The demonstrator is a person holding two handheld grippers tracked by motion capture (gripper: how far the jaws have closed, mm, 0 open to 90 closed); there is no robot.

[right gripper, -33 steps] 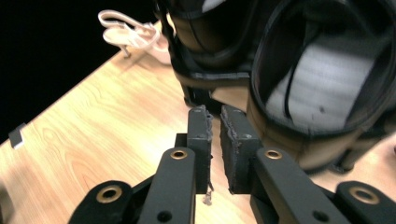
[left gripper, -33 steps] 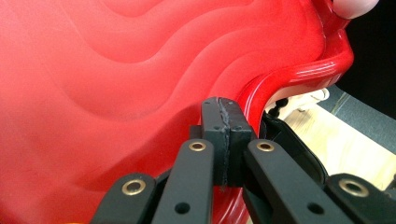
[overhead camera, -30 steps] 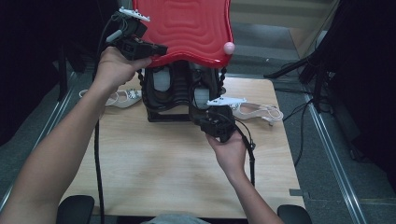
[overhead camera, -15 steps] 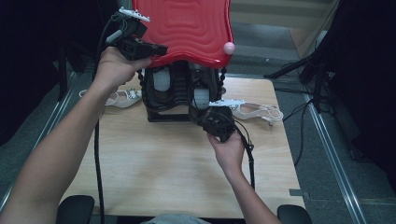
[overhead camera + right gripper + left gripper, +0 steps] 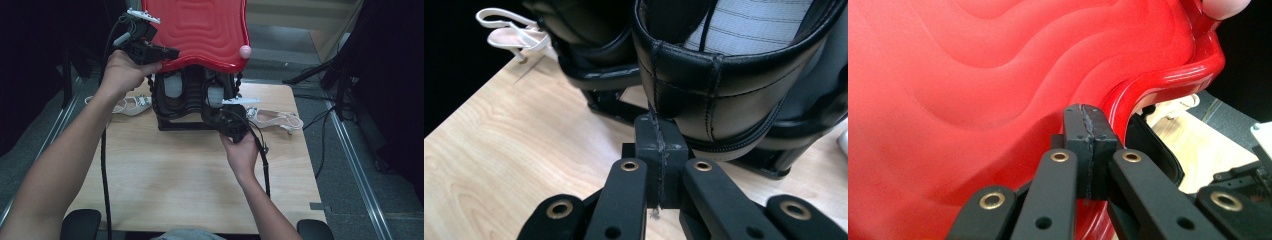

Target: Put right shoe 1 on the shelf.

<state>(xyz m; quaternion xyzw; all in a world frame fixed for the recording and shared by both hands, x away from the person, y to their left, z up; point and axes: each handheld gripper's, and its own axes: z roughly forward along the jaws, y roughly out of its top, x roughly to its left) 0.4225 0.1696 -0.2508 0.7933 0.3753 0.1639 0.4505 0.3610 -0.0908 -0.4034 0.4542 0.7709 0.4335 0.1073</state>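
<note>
A red wavy lid (image 5: pixel 200 30) with a pink knob (image 5: pixel 245 51) is tilted up over a black shoe rack (image 5: pixel 172 122) that holds black shoes (image 5: pixel 217 92). My left gripper (image 5: pixel 170 51) is shut at the lid's lower left rim. In the left gripper view its pads (image 5: pixel 1087 125) meet in front of the red lid (image 5: pixel 973 90). My right gripper (image 5: pixel 215 112) is shut at the rack's front right. Its pads (image 5: pixel 660 135) press just under the heel of a black shoe (image 5: pixel 724 75). I cannot tell whether anything is pinched between them.
The rack stands at the back of a wooden table (image 5: pixel 175 175). A white sandal (image 5: pixel 131 104) lies left of the rack and another white sandal (image 5: pixel 275 119) lies to its right. Black cables trail from both grippers. Dark floor and rails flank the table.
</note>
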